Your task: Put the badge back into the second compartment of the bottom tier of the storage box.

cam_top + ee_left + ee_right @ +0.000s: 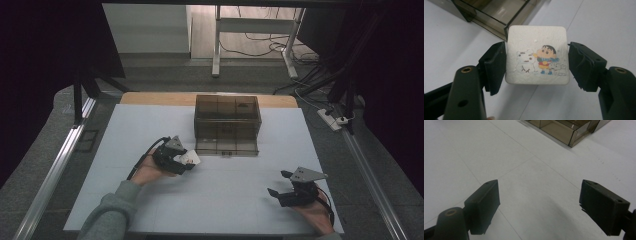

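surface: white table (150, 200), a bare wooden strip along its far edge | on it: smoky see-through plastic box (227, 120) standing near the far middle, its front flap folded down flat onto the white top | seams: faint lines crossing the white top

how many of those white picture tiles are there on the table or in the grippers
1. The white picture tile is clamped between the left gripper jaws, just in front of the smoky plastic box. The right gripper holds nothing. More could sit inside the box; its tinted walls hide that.
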Available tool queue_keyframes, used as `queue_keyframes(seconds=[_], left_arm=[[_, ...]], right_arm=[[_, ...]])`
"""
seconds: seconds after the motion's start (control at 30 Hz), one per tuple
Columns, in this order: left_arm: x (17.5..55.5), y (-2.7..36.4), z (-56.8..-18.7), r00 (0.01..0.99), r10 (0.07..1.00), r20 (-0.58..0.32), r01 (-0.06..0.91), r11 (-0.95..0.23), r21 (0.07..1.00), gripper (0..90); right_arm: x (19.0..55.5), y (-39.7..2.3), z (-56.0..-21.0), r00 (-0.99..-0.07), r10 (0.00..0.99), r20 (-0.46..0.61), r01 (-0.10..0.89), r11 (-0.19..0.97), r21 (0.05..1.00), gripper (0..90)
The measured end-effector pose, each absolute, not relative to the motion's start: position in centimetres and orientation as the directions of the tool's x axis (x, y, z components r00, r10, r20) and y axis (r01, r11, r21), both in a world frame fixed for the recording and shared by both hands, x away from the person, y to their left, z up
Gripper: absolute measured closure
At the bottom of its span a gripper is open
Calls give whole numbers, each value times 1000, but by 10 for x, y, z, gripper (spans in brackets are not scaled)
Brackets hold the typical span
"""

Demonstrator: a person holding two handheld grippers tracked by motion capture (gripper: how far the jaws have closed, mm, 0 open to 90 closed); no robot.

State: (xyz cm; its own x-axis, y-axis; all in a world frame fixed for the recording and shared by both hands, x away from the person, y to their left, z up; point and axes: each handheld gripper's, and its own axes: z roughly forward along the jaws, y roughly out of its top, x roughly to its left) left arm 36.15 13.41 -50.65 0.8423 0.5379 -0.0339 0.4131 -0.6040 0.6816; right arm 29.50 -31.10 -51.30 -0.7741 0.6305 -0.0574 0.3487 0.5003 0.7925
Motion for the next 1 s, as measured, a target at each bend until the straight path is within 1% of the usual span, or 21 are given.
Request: queue_keyframes(seconds=[0.53, 1.0], left_arm=[[359, 147, -488, 797, 602, -56, 424, -491, 761, 327], [354, 151, -476, 786, 615, -53, 410, -457, 789, 327]], right_arm=[[294, -312, -512, -775, 630, -58, 345, 498, 796, 165], [294, -312, -512, -773, 632, -59, 345, 497, 797, 165]])
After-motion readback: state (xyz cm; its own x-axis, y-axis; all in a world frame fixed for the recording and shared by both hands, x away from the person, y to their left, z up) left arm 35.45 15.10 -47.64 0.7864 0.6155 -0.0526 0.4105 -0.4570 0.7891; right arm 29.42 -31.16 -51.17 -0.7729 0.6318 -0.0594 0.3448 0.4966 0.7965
